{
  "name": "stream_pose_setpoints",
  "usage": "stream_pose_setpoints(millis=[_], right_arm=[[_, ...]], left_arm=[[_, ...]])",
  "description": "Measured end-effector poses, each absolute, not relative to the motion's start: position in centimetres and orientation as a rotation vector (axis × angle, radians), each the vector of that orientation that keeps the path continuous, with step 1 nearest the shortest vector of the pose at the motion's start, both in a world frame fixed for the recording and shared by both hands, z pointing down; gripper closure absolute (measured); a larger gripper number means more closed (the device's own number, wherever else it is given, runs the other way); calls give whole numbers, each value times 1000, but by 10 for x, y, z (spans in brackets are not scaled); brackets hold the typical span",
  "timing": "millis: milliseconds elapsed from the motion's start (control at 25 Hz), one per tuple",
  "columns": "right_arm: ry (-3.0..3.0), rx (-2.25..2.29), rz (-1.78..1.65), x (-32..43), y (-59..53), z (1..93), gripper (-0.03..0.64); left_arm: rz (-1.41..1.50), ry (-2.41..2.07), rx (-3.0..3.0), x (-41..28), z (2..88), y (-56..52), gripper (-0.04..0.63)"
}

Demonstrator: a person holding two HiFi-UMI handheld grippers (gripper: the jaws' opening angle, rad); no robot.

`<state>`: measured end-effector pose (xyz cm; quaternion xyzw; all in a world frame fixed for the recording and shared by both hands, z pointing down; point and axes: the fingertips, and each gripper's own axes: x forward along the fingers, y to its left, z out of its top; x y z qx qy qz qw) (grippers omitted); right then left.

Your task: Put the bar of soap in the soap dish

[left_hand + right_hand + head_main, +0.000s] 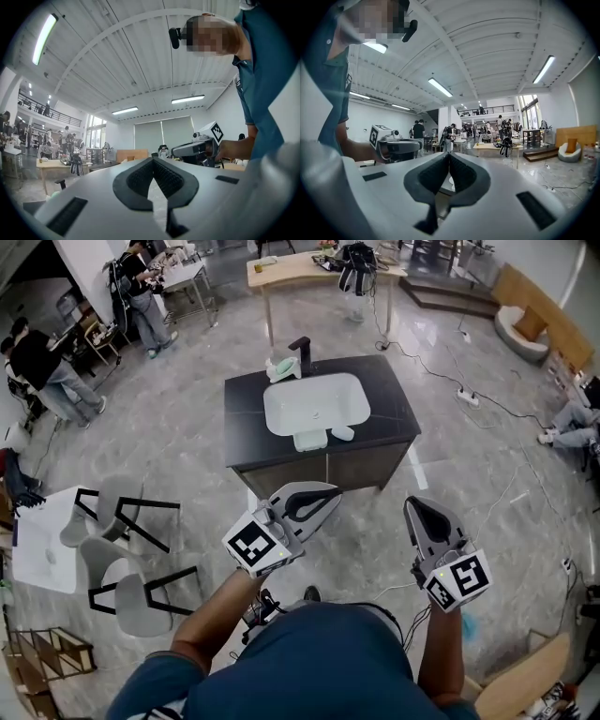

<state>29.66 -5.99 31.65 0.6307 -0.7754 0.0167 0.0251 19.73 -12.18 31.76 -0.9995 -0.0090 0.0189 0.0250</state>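
Note:
In the head view a dark cabinet (394,409) with a white basin (316,401) stands on the floor ahead of me. On its front rim lies a pale rectangular soap dish (310,439), and a small white bar of soap (343,433) sits just to its right. My left gripper (326,493) and right gripper (419,506) hang in the air short of the cabinet's front. Both are held level and both are shut on nothing. The left gripper view shows its jaws closed (152,159), and the right gripper view shows the same (449,154).
A black faucet (300,352) and a pale green item (281,367) stand behind the basin. Grey chairs (122,512) and a white table (42,540) are at the left. Cables (450,381) run over the floor at the right. People stand at the back left, a wooden table (300,268) farther back.

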Motion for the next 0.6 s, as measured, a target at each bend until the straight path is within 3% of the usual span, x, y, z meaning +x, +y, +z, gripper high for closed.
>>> stream_pose_setpoints(millis=[600], right_arm=[[-2504, 1791, 110, 368, -151, 338, 603]], left_arm=[[20, 180, -3097, 260, 331, -204, 594]])
